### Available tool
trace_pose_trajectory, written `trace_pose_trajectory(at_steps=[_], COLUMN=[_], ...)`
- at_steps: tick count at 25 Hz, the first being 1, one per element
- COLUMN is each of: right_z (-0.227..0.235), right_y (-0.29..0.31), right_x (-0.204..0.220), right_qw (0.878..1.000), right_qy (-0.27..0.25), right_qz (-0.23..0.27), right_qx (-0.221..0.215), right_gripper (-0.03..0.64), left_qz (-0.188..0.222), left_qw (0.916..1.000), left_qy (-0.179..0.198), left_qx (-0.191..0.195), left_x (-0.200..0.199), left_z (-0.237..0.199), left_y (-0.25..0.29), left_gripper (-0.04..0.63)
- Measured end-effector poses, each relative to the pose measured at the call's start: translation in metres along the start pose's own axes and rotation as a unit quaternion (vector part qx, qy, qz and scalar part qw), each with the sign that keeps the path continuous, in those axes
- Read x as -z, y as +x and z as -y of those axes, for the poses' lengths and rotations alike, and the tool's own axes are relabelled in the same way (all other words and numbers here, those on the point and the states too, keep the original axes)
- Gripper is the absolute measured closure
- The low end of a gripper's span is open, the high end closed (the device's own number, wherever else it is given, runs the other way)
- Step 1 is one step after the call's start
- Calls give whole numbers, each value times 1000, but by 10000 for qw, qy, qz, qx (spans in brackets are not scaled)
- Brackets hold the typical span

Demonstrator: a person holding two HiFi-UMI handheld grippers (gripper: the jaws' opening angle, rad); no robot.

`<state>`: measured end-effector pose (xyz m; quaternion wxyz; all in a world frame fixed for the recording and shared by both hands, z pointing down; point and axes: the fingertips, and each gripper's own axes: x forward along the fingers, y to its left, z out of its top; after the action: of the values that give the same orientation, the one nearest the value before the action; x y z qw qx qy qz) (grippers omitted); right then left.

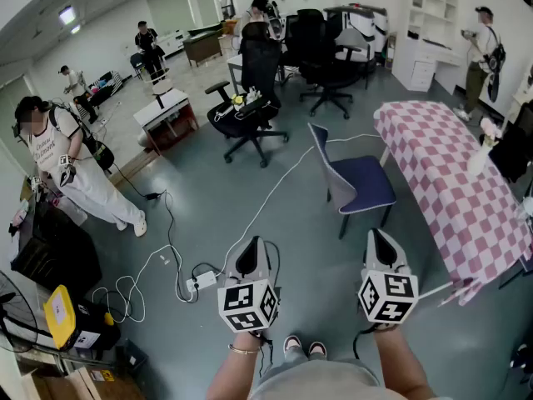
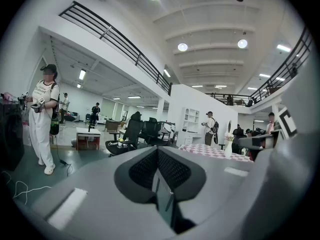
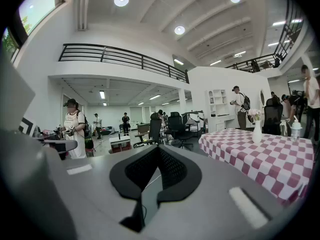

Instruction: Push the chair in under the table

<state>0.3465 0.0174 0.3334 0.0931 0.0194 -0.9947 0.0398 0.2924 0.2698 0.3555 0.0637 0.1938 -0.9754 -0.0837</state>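
left gripper (image 1: 247, 258): clenched, empty | cable (image 1: 279, 192): runs along the floor past the chair, could snag a leg | chair (image 1: 360, 183): near table, not under it, seat facing it | right gripper (image 1: 381, 252): clenched, empty | table (image 1: 454, 190): hanging cloth could catch the seat

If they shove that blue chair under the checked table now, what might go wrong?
The white cable on the floor runs close by the legs of the blue chair and might snag on one. The checked tablecloth hangs down at the side facing the chair. The chair could catch it and drag it, perhaps tipping the white vase that stands on it.
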Motion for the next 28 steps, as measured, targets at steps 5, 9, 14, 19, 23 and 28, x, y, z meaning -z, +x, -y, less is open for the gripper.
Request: trace_pose_trajectory(at_steps=[5, 9, 14, 19, 23, 28], right_z=[3, 0, -4, -5, -2, -2], right_y=[0, 4, 7, 8, 9, 14], right_x=[5, 8, 10, 10, 10, 10], right_qw=[10000, 9996, 9996, 9995, 9996, 9996], right_qy=[22, 227, 245, 189, 209, 233], right_qz=[-50, -38, -49, -44, -20, -13], right_qx=[-40, -154, -164, -233, -198, -165], right_gripper=[607, 607, 606, 603, 589, 529], left_qz=[-35, -9, -13, -149, -142, -110], left_qw=[10000, 9999, 9998, 9998, 9998, 9999], left_qy=[-39, -75, -117, -104, -126, -114], left_qx=[-31, -80, -129, -119, -69, 24], left_x=[5, 6, 5, 10, 9, 5], left_z=[3, 0, -5, -2, 0, -1], left_y=[0, 0, 2, 6, 6, 9], left_gripper=[595, 594, 594, 594, 592, 518])
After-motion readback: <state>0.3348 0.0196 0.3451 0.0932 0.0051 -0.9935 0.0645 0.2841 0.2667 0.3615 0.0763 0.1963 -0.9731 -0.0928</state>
